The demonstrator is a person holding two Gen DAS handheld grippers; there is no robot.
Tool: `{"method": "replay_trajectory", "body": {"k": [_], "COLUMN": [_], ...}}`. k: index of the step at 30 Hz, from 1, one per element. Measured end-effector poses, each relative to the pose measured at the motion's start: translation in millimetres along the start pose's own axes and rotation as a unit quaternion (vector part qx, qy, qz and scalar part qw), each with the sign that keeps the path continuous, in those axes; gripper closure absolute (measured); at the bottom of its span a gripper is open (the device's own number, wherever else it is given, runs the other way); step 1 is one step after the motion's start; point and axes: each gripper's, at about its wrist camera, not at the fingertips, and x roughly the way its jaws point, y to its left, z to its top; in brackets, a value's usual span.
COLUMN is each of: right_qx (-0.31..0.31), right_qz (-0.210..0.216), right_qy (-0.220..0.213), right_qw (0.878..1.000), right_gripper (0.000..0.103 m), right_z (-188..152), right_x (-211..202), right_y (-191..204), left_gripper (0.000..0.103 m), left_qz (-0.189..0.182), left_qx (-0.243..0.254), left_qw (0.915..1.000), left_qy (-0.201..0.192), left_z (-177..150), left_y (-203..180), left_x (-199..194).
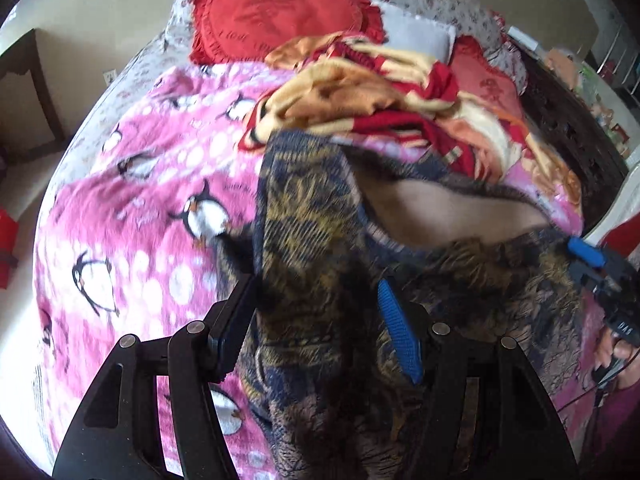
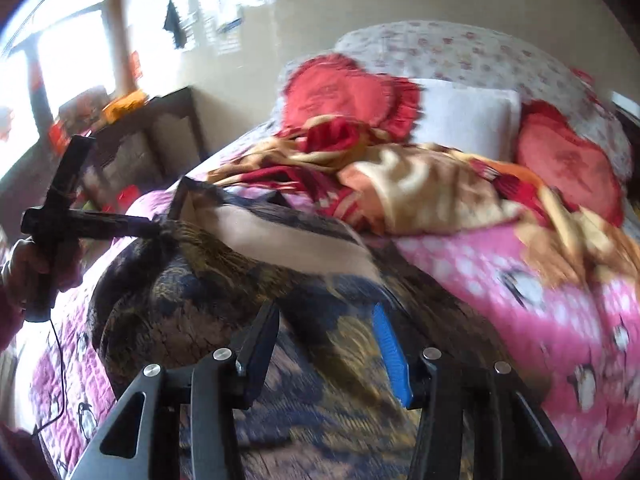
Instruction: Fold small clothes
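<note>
A small dark navy and gold patterned garment (image 1: 312,216) with a tan lining (image 1: 440,212) hangs over a pink penguin blanket (image 1: 132,184) on a bed. My left gripper (image 1: 316,280) stands with its jaws wide apart and the garment draped between them. In the right wrist view the garment (image 2: 192,296) lies under my right gripper (image 2: 324,312), whose jaws are also apart with cloth between them. The left gripper shows in the right wrist view (image 2: 160,224) at a corner of the garment. The right gripper shows in the left wrist view (image 1: 576,248) at the garment's right edge. The frames are blurred.
A crumpled red and tan blanket (image 1: 380,96) lies behind the garment. Red heart pillows (image 1: 272,16) and a white pillow (image 2: 468,116) lie at the bed's head. A dark side table (image 2: 152,136) stands left of the bed.
</note>
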Motion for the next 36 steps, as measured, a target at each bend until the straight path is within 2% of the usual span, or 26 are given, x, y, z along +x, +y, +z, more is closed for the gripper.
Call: {"method": "replay_trajectory", "body": {"k": [3,5,6,8,11,12,13,14,17,20,22,24,26,28,29,31,33,36], "right_qx": [-0.075,-0.122,-0.143,-0.158,-0.123,-0.113,-0.108,-0.112,-0.149,-0.113,-0.078,-0.041,-0.02,-0.009,-0.001,0.026,0.051,0.047], "right_qz": [0.0,-0.007,-0.016,-0.029,0.021,0.027,0.033,0.036,0.0,-0.021,-0.053,-0.083,-0.082,-0.09,-0.095,-0.11,-0.077,-0.05], "right_qy": [0.017,0.043,0.069,0.106,0.135,0.135,0.137,0.132,0.1,0.041,0.032,0.048,0.074,0.082,0.077,0.05,0.014,0.022], "right_qw": [0.997,0.992,0.987,0.981,0.983,0.984,0.984,0.984,0.984,0.993,0.995,0.995,0.994,0.993,0.992,0.992,0.996,0.997], "right_gripper": [0.056,0.056,0.056,0.056,0.059,0.072,0.091,0.096,0.099,0.099,0.101,0.101,0.101,0.097,0.092,0.069,0.067,0.067], "right_z": [16.3,24.0,25.7,26.3,25.5,25.6,25.4,25.0,25.7,38.3,44.2,42.5,35.9,32.9,32.7,26.6,11.8,-12.9], "right_x": [19.7,37.9,50.9,67.6,77.1,76.8,75.0,71.4,55.3,33.9,35.9,54.7,74.3,77.4,70.6,42.4,6.8,-9.6], "right_y": [16.3,19.4,16.3,7.2,-14.8,-17.9,-18.9,-16.5,-2.6,-9.0,-20.3,-31.2,-36.0,-37.8,-39.4,-45.7,-47.9,-46.1], "left_gripper": [0.04,0.04,0.04,0.04,0.04,0.04,0.04,0.04,0.04,0.04,0.04,0.04,0.04,0.04,0.04,0.04,0.04,0.04], "left_qz": [0.018,0.024,0.022,0.018,0.017,0.018,0.018,0.018,0.017,0.014,0.009,0.008,0.009,0.016,0.019,0.02,0.024,0.032], "left_qx": [0.004,0.005,0.002,-0.003,-0.003,-0.002,-0.002,-0.002,-0.009,-0.017,-0.025,-0.026,-0.022,-0.015,-0.011,-0.005,-0.005,-0.018], "left_qw": [0.9998,0.9994,0.9995,0.9995,0.9996,0.9995,0.9995,0.9995,0.9998,0.9995,0.9991,0.9992,0.9994,0.9995,0.9996,0.9997,0.9996,0.9993], "left_qy": [0.013,0.023,0.024,0.025,0.025,0.025,0.025,0.025,0.011,-0.021,-0.032,-0.03,-0.027,-0.021,-0.019,-0.016,-0.015,-0.009], "left_z": [-4.3,-5.1,-4.8,-3.5,-2.0,-1.7,-1.2,-0.5,3.7,10.7,15.3,18.9,19.7,19.7,19.4,18.4,18.8,20.6], "left_y": [2.3,5.5,7.4,9.6,10.6,10.1,9.6,9.5,10.7,11.6,10.2,5.6,-0.8,-6.6,-8.5,-10.0,-9.0,-2.7], "left_x": [11.4,16.9,18.3,19.8,22.1,22.5,22.7,22.0,11.8,-3.4,-8.0,-5.8,-1.4,3.0,5.4,9.1,14.8,27.6]}}
